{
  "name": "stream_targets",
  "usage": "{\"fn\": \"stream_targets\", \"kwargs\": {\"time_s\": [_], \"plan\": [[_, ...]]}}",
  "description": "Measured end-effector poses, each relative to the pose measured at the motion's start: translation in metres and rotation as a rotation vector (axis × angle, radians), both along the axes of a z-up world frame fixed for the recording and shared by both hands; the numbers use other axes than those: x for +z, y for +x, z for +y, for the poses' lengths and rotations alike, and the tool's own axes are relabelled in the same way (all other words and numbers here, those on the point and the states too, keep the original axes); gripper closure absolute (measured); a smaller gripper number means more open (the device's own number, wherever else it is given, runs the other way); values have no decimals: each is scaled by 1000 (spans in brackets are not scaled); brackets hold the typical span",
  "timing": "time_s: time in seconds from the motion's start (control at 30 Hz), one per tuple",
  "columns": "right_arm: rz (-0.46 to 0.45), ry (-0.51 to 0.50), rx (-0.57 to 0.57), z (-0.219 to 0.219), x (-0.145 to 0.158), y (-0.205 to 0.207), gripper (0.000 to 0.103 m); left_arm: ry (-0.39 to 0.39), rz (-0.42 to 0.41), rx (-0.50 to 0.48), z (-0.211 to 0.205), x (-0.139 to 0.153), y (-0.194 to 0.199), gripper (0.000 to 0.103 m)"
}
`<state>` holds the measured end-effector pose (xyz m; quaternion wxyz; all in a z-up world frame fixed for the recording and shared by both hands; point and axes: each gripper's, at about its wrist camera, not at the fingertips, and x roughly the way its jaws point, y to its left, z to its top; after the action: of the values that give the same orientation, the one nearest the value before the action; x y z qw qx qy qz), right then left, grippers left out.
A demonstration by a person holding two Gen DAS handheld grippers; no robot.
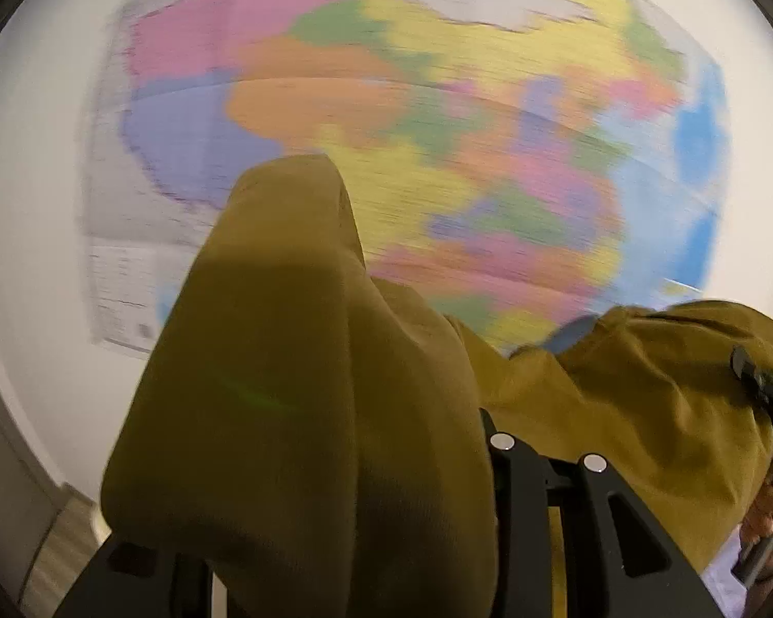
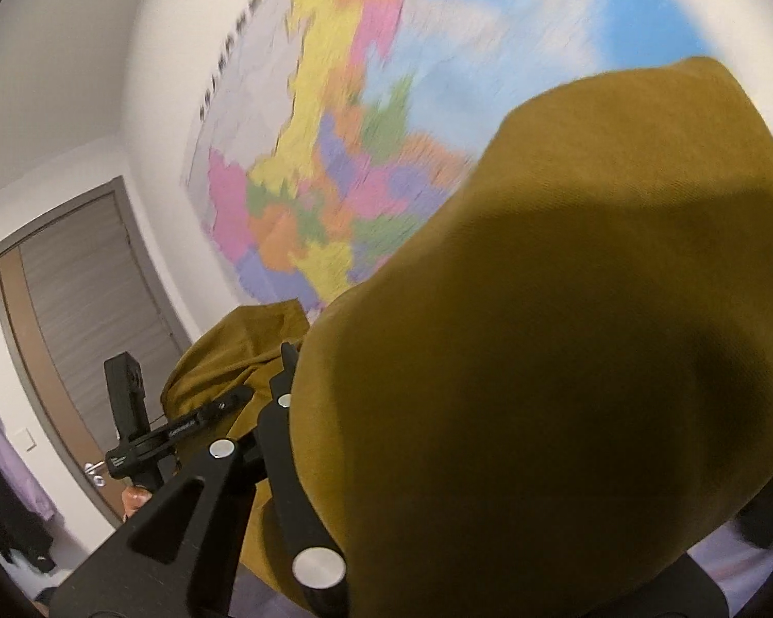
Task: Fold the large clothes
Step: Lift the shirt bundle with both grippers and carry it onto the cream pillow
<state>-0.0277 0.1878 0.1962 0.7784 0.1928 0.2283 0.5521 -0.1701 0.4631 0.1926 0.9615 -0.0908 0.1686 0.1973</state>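
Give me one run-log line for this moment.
stage: lift | left gripper: shut on mustard garment | right gripper: shut on mustard garment | backdrop: wall map

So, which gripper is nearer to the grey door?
Left. The left gripper lies on the door's side of the mustard garment; the right gripper is on the far side.

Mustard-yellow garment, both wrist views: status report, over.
Left gripper and right gripper both shut on the mustard-yellow fabric garment, lifted and draped over the fingers. Colourful wall map behind. Nothing blocking in view.
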Motion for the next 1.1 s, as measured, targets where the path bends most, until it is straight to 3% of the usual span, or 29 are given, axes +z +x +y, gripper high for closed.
{"fn": "stream_targets", "kwargs": {"time_s": [0.17, 0.27, 0.3, 0.37, 0.43, 0.47, 0.53, 0.63, 0.7, 0.8, 0.9, 1.1], "plan": [[65, -34, 114, 96, -51, -4, 88, -25, 22, 172, 98, -38, 0, 69], [128, -189, 190, 151, -117, -19, 87, -84, 102, 285, 146, -92, 1, 69], [154, -223, 206, 158, -134, -23, 86, -154, 144, 311, 166, -122, 0, 69], [213, -263, 231, 165, -166, -26, 78, -196, 210, 372, 185, -162, -5, 67], [244, -275, 240, 159, -182, -25, 72, -270, 197, 376, 196, -188, -19, 53], [243, -283, 244, 155, -184, -24, 69, -291, 177, 361, 198, -193, -26, 53], [246, -300, 257, 152, -182, -25, 64, -257, 184, 372, 194, -190, -32, 46], [220, -312, 267, 142, -173, -27, 55, -137, 245, 425, 181, -179, -30, 35], [209, -321, 272, 135, -169, -27, 51, -94, 253, 436, 172, -173, -34, 33], [203, -332, 274, 115, -166, -29, 47, -69, 233, 456, 158, -166, -49, 23], [176, -349, 277, 95, -161, -30, 45, -29, 189, 459, 140, -156, -78, 23], [35, -409, 270, 49, -136, -38, 50, 46, 118, 325, 90, -132, -105, 18]]}}
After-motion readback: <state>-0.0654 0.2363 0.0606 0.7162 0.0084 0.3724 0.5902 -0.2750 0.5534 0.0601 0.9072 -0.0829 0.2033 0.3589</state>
